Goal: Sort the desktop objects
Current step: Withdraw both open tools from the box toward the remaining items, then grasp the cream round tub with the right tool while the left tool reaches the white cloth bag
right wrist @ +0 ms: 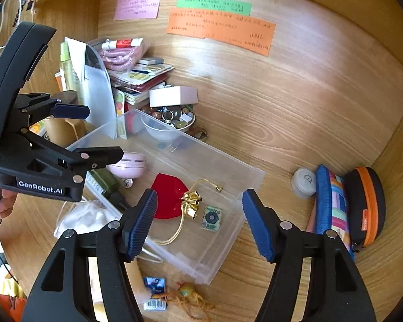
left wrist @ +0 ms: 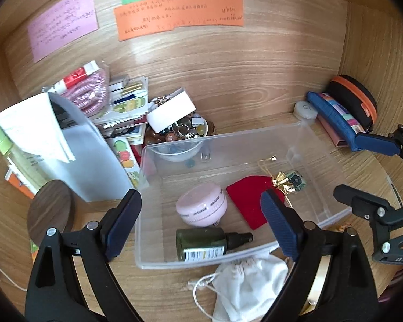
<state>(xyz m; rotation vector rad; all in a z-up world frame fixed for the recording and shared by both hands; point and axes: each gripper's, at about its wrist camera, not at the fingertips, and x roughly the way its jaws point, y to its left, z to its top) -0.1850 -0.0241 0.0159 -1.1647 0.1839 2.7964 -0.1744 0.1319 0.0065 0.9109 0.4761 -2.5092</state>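
A clear plastic bin (left wrist: 322,145) (right wrist: 249,177) sits on the wooden desk. In it lie a pink round case (left wrist: 201,208) (right wrist: 129,165), a dark green spray bottle (left wrist: 201,244) (right wrist: 104,182), a red pouch with a gold bow (left wrist: 249,201) (right wrist: 169,196) and a small green card (left wrist: 297,181) (right wrist: 211,218). My left gripper (left wrist: 201,222) is open and empty above the bin's near side. My right gripper (right wrist: 200,222) is open and empty above the bin's right end; it also shows in the left wrist view (left wrist: 362,166).
A white drawstring bag (left wrist: 249,281) lies in front of the bin. A bowl of beads (left wrist: 185,131) with a white box, stacked cards and papers (left wrist: 67,139) stand at the left. A colourful pencil case (right wrist: 333,206), an orange-trimmed black pouch (right wrist: 365,204) and a white jar (right wrist: 303,182) sit at the right.
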